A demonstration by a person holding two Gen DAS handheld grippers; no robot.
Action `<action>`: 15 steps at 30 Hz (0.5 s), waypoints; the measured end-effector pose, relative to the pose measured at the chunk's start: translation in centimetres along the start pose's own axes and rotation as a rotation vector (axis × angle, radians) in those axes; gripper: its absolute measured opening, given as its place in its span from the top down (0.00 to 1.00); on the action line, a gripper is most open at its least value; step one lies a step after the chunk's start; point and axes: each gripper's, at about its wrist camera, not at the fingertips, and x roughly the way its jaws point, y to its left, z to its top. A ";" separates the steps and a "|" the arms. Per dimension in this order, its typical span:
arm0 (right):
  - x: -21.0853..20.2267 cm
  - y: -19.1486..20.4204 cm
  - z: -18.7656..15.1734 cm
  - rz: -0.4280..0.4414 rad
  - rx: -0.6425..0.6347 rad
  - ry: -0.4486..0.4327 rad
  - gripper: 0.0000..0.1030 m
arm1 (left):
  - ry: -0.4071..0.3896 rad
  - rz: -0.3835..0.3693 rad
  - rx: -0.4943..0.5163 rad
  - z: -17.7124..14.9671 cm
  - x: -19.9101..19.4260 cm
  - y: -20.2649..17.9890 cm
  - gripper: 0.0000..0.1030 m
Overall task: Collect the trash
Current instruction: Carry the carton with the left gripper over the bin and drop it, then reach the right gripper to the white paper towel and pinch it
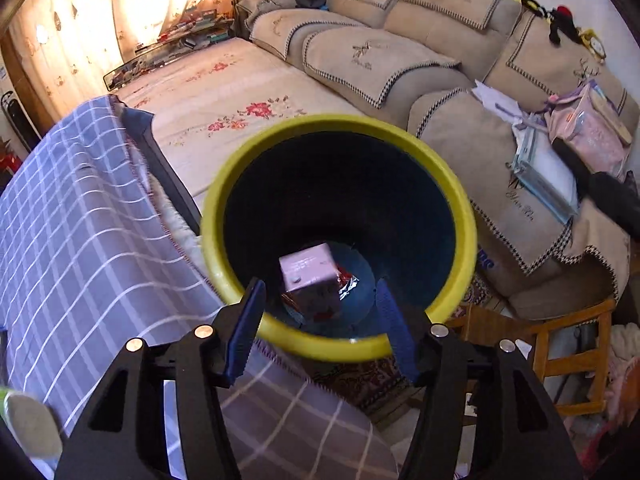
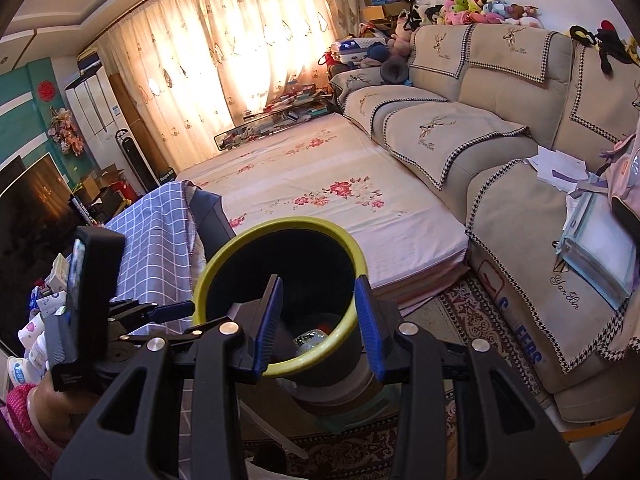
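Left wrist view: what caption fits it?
Open left gripper above yellow-rimmed trash bin holding a pink carton.

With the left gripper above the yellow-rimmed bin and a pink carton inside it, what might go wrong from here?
1. The left gripper is open and empty right above the bin; its fingers could clip the rim on the way out.
2. The bin stands against the checked cloth, so a bump might tip it, spilling the pink carton.

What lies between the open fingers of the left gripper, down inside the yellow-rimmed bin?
In the left wrist view, a pink carton lies on the bin bottom, seen between the left gripper fingers.
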 end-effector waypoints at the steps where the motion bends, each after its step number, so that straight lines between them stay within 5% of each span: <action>1: -0.1 0.2 0.0 0.004 -0.002 0.000 0.64 | -0.012 -0.005 -0.007 -0.2 -0.9 0.4 0.43; 9: 1.0 3.7 -0.8 0.063 -0.062 0.040 0.60 | -0.241 0.017 -0.115 -6.1 -13.2 3.7 0.26; 15: 2.7 10.7 -2.5 0.187 -0.185 0.109 0.56 | -0.363 0.141 -0.240 -12.8 -21.6 8.6 0.18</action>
